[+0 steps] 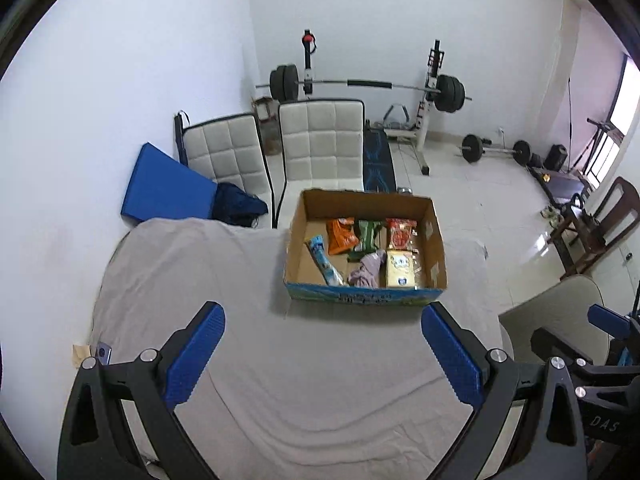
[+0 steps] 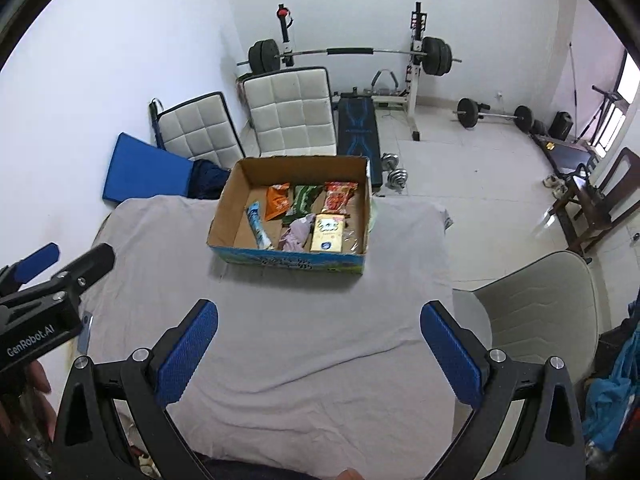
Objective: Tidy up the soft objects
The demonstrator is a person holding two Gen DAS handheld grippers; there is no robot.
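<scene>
An open cardboard box (image 1: 436,240) (image 2: 362,208) stands at the far side of a table covered with a grey cloth (image 1: 240,300) (image 2: 320,320). Inside lie an orange snack bag (image 1: 340,234) (image 2: 277,200), a green bag (image 1: 368,234) (image 2: 304,198), a red bag (image 1: 401,232) (image 2: 339,196), a blue-white tube pack (image 1: 322,260) (image 2: 258,226), a crumpled mauve cloth (image 1: 366,270) (image 2: 296,234) and a yellow tissue pack (image 1: 400,268) (image 2: 328,232). My left gripper (image 1: 323,352) is open and empty, held above the cloth short of the box. My right gripper (image 2: 319,350) is open and empty, beside it.
Two white padded chairs (image 1: 320,140) (image 2: 288,112) and a blue mat (image 1: 168,188) stand behind the table. A barbell rack (image 1: 428,92) and loose weights (image 2: 494,114) fill the far floor. A beige chair (image 2: 540,300) stands at the table's right. The left gripper's body (image 2: 40,308) shows at left.
</scene>
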